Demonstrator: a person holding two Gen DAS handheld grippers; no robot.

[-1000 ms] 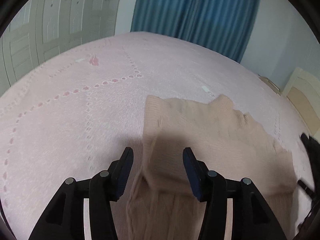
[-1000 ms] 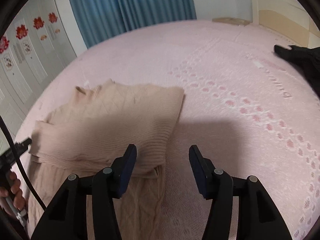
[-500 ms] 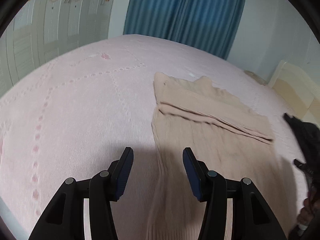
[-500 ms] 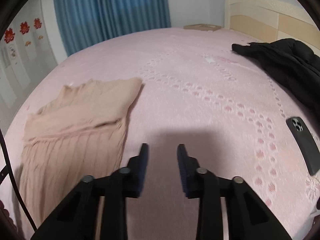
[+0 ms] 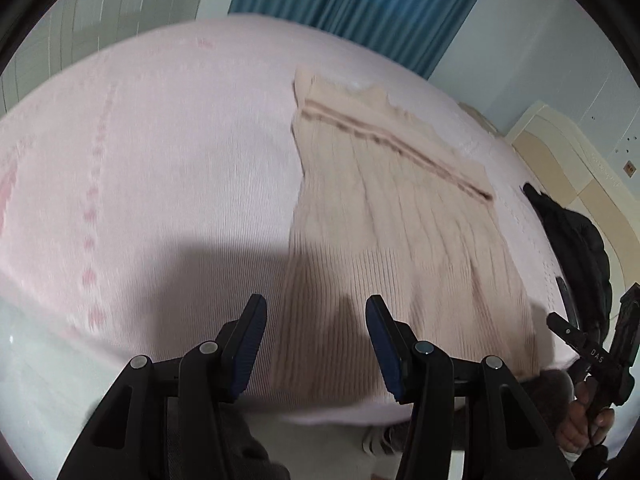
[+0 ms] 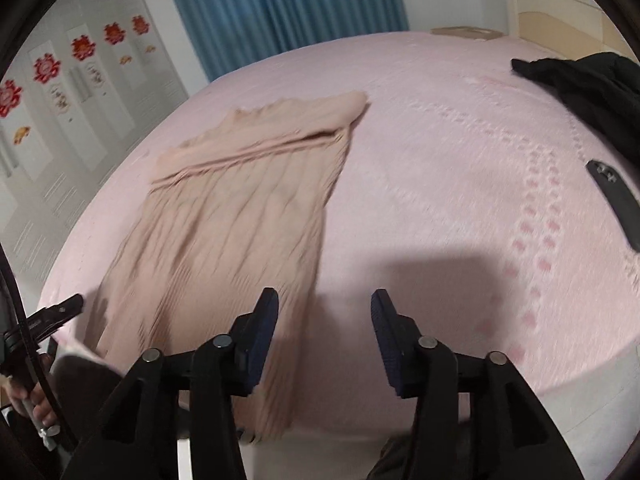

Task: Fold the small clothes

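A beige ribbed knit garment [image 5: 400,208] lies flat on the pink bed, its top part folded over, its hem hanging at the near bed edge; it also shows in the right wrist view [image 6: 240,216]. My left gripper [image 5: 316,344] is open and empty, above the hem's left corner. My right gripper [image 6: 324,336] is open and empty, above the hem's right corner at the bed edge. The right gripper also shows at the right edge of the left wrist view [image 5: 592,344].
The pink bedspread [image 6: 460,184] covers the bed. A black jacket [image 6: 588,84] and a dark phone [image 6: 616,200] lie at the right side. Blue curtains [image 6: 280,4] and a headboard [image 5: 568,160] stand behind. Wardrobe doors [image 6: 60,92] are at left.
Both grippers pulled back from the folded top of the garment to the near bed edge by its hem. The right gripper narrowed midway and is open wide again.
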